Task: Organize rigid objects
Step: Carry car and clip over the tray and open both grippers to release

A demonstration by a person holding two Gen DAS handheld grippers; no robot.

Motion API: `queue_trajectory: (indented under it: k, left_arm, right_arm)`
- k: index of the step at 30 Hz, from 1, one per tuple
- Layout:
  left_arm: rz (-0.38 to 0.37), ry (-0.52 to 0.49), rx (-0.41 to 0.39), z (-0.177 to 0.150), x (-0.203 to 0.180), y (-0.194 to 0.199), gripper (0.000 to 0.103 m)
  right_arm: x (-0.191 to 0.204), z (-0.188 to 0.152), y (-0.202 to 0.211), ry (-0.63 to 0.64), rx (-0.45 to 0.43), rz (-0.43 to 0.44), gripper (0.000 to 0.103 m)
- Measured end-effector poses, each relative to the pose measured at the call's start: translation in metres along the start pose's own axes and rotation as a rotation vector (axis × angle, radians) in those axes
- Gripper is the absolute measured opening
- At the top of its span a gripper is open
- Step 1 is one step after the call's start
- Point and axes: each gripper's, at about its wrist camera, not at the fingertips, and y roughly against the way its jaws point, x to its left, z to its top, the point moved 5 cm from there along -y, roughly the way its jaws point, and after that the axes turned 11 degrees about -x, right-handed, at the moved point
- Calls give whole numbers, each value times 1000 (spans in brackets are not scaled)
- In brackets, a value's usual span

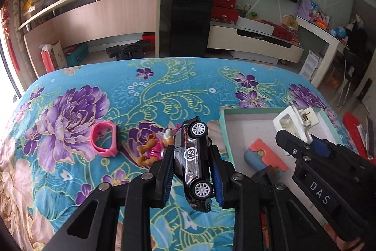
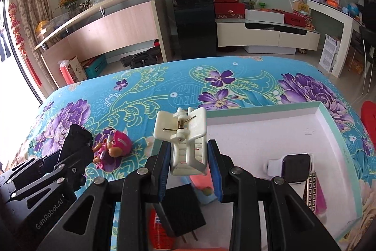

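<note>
My left gripper (image 1: pixel 193 171) is shut on a black toy car (image 1: pixel 193 161), held nose down above the floral cloth, left of the box. My right gripper (image 2: pixel 189 166) is shut on a white plastic clip (image 2: pixel 185 145) over the box's left edge; the clip also shows in the left wrist view (image 1: pixel 297 122). The shallow mint-edged box (image 2: pixel 336 124) holds a dark smartwatch (image 2: pixel 296 167), a black plug (image 2: pixel 181 206) and an orange-and-blue piece (image 1: pixel 265 153). A pink wristband (image 1: pixel 104 139) and a pink toy figure (image 2: pixel 115 149) lie on the cloth.
The table is covered by a blue floral cloth (image 1: pixel 141 91). Beyond its far edge stand a wooden counter (image 1: pixel 94 13), a black cabinet (image 1: pixel 190 15) and a low TV stand (image 1: pixel 253 41). The box takes up the right side of the table.
</note>
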Motion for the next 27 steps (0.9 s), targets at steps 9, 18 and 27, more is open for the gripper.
queue_trajectory:
  k: [9,18,27]
  left_arm:
    - [-106,-83,2,-5,-52,-7,31]
    - [-152,-125,-27,0,-73,-18,31]
    - [-145,-159,16,7,-83,-37,31]
  right_arm:
    - [-39,-3,7,-57,8,-48,33]
    - [-54,-3,8,-89,7,-56,33]
    - [-66,1,7,-122,-6,-63,33]
